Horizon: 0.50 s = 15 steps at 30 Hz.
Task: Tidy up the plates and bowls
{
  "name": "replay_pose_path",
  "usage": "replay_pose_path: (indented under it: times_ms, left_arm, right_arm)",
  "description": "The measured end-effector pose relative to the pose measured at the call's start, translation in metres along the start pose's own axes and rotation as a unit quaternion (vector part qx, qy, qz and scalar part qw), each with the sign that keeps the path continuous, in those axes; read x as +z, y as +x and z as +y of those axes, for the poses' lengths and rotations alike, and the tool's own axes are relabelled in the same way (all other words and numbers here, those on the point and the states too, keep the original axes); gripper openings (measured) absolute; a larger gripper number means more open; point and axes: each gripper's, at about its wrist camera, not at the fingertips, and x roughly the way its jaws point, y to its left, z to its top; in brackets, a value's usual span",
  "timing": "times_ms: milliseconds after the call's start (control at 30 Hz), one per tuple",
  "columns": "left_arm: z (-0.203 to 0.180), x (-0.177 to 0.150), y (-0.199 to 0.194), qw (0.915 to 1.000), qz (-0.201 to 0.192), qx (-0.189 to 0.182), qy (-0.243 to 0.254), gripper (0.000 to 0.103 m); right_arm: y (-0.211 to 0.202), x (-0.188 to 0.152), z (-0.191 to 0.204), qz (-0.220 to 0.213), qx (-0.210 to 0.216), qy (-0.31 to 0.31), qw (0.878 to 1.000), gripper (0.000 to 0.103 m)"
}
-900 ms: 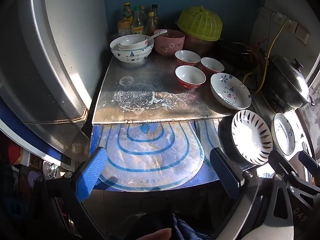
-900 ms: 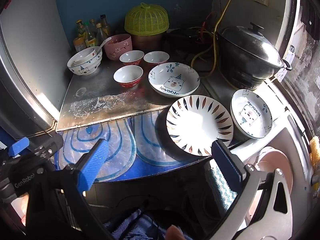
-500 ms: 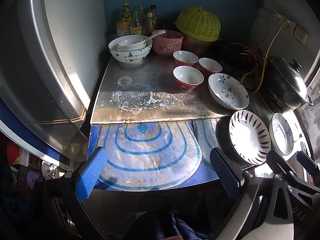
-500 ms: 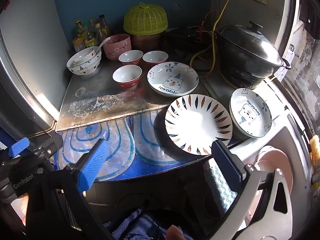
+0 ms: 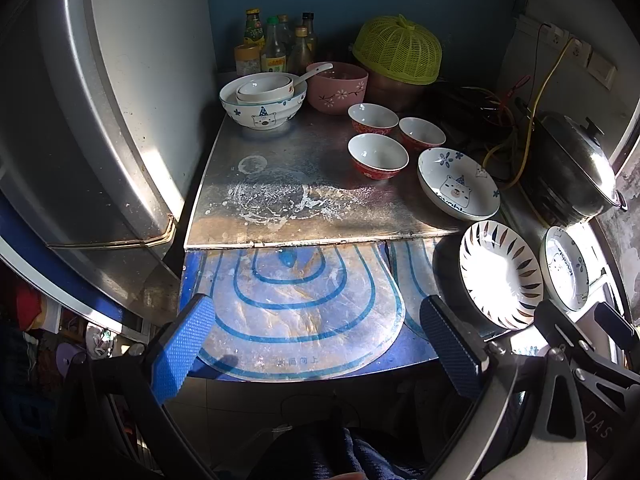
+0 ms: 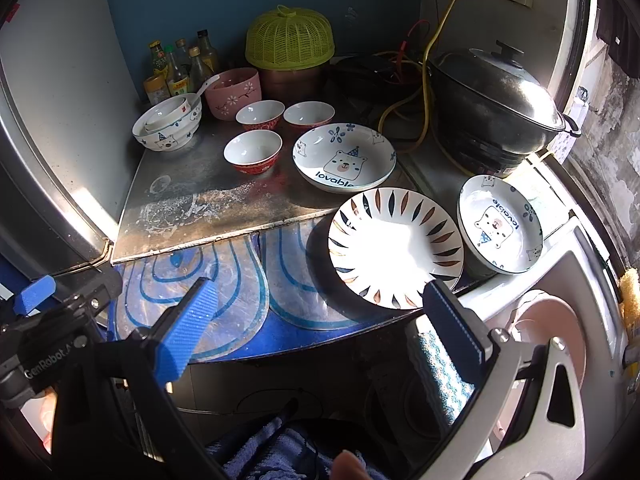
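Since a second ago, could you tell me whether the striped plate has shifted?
No; the striped plate sits just as before beside the steel sheet and its front edge.

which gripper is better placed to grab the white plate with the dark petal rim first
Right. In the right wrist view the white plate with the dark petal rim lies just ahead of the open right gripper, by its right fingertip. The open left gripper faces the blue-striped mat, plate off to its right.
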Motion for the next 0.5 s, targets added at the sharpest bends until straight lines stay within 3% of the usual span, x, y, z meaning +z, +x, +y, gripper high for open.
replay_pose_path:
  times_ms: [500]
  left_arm:
    - [-0.0004,-0.0021,0.0006,1.0,0.0,0.002,0.001,0.103]
  right_arm:
    - [-0.0001,-0.003,-0.0039,0.003,-0.005,0.004,1.0,0.103]
